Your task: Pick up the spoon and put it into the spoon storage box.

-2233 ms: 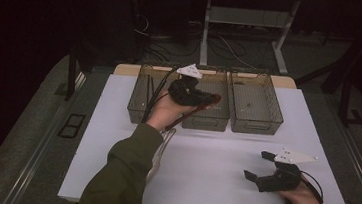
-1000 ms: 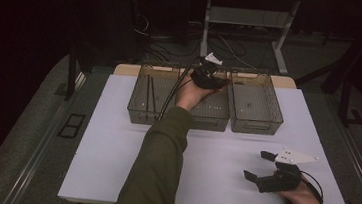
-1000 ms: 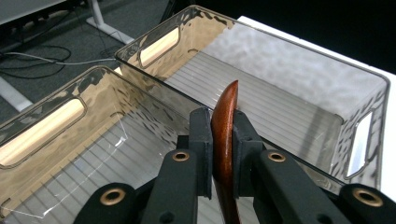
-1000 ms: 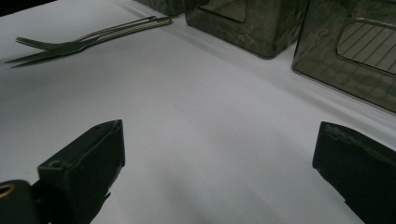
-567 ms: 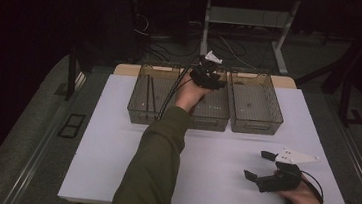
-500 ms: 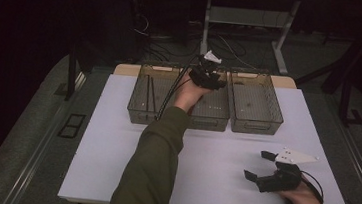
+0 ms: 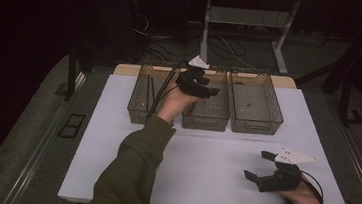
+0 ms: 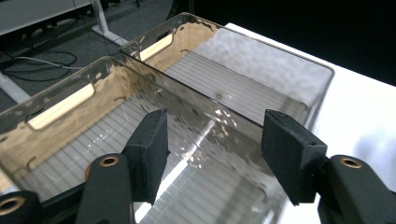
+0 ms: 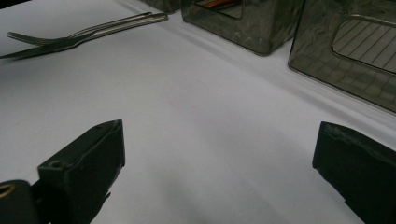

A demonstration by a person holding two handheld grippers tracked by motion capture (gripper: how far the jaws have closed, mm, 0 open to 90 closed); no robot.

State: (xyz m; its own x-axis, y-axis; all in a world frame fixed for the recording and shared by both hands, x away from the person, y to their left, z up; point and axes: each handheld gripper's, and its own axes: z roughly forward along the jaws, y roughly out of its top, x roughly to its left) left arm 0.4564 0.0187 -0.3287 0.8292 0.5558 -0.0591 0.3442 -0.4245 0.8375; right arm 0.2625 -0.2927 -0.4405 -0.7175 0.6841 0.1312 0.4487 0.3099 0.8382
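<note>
Three clear bins stand in a row at the table's (image 7: pixel 202 169) far edge. The left bin (image 7: pixel 135 110) has the left gripper's cable draped across it. If the hand swings away, I judge that the cable could snag the rim and drag that light bin.

The left gripper (image 7: pixel 210 84) hangs over the middle bin (image 7: pixel 204 126), jaws spread and holding nothing. If it dips carelessly, a jaw could clip the thin wall shared with the right bin (image 7: pixel 254 125) and shove both askew.

The right gripper (image 7: pixel 258 164) rests on the table near the front right corner, well apart from the bins, also spread and empty. Ahead of it lies a fork (image 9: pixel 70 35) beside another utensil. Thin, flat metal on a smooth top would likely skid from a shallow pinch.

The top is plain white, matte and bare. The room is dim, with grey floor, loose cables and pale desk legs behind.
</note>
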